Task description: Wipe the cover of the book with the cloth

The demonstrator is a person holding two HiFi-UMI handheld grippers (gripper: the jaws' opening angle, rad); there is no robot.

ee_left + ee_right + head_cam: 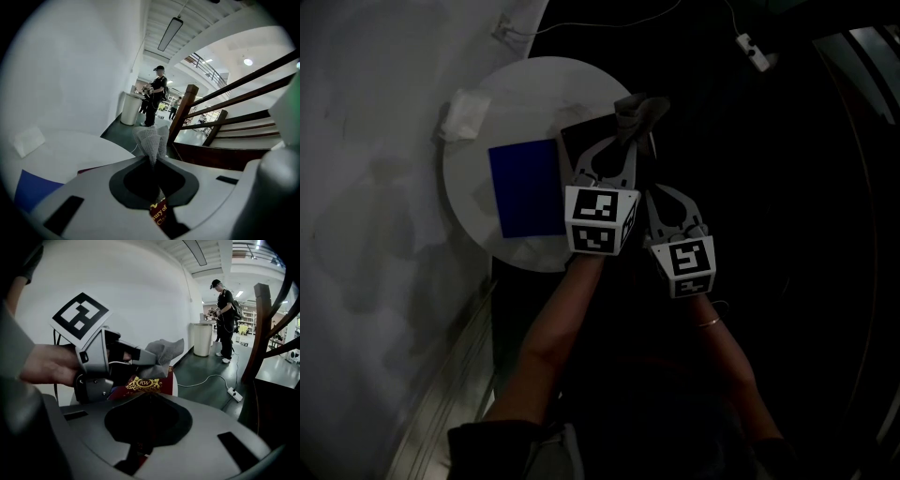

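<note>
Left tongs point(153, 161): clenched on limp, soft grey knitted cloth point(151, 138). Right tongs point(149, 397): I grip the stiff maroon gold-stamped book point(143, 383) by its edge; cover likely slick.

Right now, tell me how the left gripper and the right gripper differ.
The left gripper is shut on the grey cloth; the right gripper is shut on the dark red book. The left gripper reaches farther over the white table; the right gripper sits nearer the person. Both are shut.

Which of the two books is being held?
The dark red book with gold emblem, clamped in the right gripper; the blue book lies flat on the round white table.
</note>
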